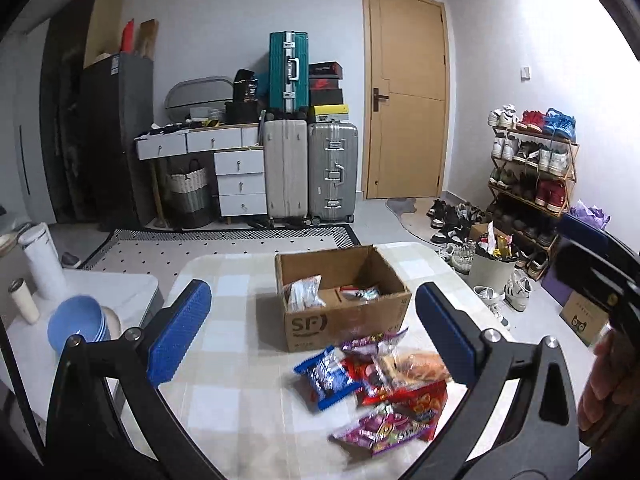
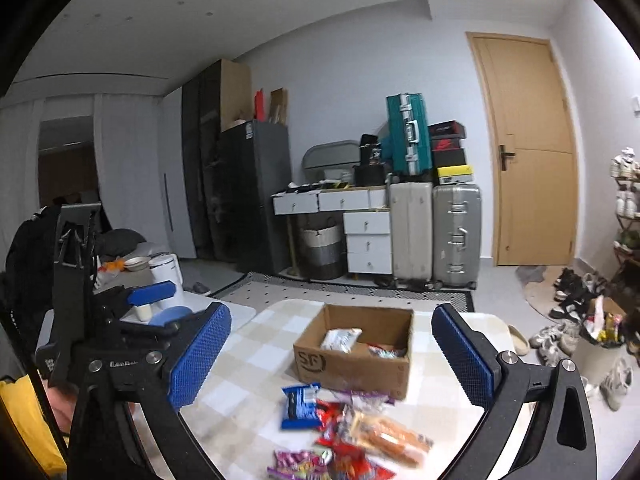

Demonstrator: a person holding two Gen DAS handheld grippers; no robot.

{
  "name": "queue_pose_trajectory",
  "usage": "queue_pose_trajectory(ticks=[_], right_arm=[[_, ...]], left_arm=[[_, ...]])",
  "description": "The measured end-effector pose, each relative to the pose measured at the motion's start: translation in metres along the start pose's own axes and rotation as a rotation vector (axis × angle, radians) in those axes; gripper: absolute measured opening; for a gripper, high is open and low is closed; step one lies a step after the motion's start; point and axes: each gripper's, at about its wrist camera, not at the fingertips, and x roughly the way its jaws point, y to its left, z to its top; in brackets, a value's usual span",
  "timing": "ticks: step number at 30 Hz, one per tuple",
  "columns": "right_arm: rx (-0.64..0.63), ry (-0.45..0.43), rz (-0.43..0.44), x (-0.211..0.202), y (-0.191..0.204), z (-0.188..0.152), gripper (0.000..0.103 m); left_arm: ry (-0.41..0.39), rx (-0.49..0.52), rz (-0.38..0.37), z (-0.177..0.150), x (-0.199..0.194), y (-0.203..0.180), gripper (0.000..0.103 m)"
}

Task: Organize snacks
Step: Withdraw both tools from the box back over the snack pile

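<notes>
Our left gripper [image 1: 312, 340] has its blue pads spread wide with nothing between them, above the checked table [image 1: 224, 280]. Our right gripper [image 2: 332, 356] is spread just as wide and empty too. Ahead of both at twelve o'clock sits the open cardboard box [image 1: 344, 320], with a few packets lying inside. Nearer to us, at about five o'clock from the box in the left wrist view, lies the loose heap of snack packets [image 1: 380, 388], a blue packet [image 1: 326, 376] at its nine o'clock edge.
</notes>
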Motion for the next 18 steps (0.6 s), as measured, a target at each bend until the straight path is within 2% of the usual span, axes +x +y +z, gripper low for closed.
queue_pose_trajectory(ticks=[5,9,16,18], right_arm=[[0.035,0.002,-0.043,-0.024,-0.002,-0.038,0.102],[0.056,0.025,-0.079,-0.033,-0.007,-0.069,0.102],[0.111,0.074,-0.078,-0.031,-0.019,-0.124,0.102],[0.126,0.112,-0.073,-0.026,-0.022,-0.14,0.102]], left_arm=[[0.033,-0.03,0.011,-0.042,-0.011,0.012,0.102],[0.107,-0.06,0.001,-0.085,0.011,0.021,0.102],[0.249,-0.127,-0.03,-0.156,0.053,0.026,0.102],[0.287,-0.127,-0.039,-0.17,0.069,0.02,0.102]])
